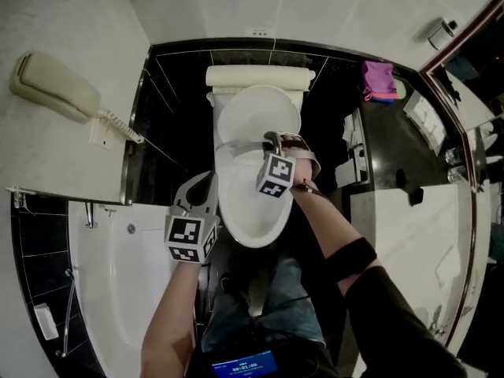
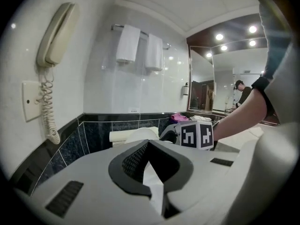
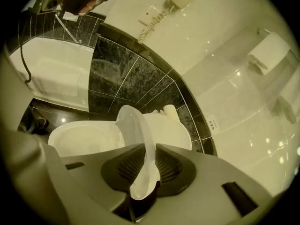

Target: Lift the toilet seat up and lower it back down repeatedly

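White toilet seat (image 3: pixel 133 125) tight between fingers of right gripper (image 3: pixel 145 165); left gripper (image 2: pixel 150 161) fingers apart, empty.

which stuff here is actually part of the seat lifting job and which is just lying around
Part of the job:
toilet seat
right gripper, clamped on the seat's edge
toilet bowl

Just lying about:
wall phone
hanging towels
bathtub
pink cloth

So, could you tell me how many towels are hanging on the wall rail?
2: the left towel and the right towel hang side by side on the rail. None looks hidden.
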Tool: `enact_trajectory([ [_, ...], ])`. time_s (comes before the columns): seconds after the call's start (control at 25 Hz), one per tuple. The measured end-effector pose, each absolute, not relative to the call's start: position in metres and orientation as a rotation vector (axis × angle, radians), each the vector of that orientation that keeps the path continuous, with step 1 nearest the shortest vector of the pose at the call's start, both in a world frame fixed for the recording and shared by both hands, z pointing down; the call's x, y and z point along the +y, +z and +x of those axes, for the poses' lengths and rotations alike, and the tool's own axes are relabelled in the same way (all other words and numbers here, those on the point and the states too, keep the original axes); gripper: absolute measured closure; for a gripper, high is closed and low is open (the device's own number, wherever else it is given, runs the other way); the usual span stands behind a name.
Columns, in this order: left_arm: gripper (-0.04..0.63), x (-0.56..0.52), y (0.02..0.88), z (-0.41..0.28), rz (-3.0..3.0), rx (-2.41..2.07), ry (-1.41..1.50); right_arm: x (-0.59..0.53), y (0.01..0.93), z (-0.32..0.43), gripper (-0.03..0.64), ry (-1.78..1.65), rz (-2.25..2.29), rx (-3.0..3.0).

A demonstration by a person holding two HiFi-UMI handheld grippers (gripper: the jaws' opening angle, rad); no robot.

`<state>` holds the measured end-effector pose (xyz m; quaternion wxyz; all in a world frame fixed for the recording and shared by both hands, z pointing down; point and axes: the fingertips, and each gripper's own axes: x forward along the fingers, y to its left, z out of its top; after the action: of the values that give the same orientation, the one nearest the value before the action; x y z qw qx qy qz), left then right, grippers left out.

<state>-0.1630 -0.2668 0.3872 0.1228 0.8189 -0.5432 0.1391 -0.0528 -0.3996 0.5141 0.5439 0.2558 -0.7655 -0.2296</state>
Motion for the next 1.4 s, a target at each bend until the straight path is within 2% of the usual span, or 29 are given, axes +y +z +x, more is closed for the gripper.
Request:
enact_trajectory([
  [0.4,0.609,-0.144,0.433,-0.173,2.432,-1.486,0.435,-0.263,0.557,-0.041,0.526,-0.551,0.684,-1.742],
  [0.72,0.609,-0.089,0.494,-0.150,2.425,-1.554,0.471,-0.189,0.604,-0.041,0.518,-0.673,0.685,-1.799],
  [0.96,0.609,-0.039,0.541,-0.119,2.398,-1.577,0.468,-0.132,0.663,-0.033,0.502,-0.673,0.655,-1.830],
  [1.4,0.609,0.000,0.647,-0.115,2.377,-1.618,0.485,-0.062,0.782,-0.034,0.482,-0.690,0.630,-1.898],
])
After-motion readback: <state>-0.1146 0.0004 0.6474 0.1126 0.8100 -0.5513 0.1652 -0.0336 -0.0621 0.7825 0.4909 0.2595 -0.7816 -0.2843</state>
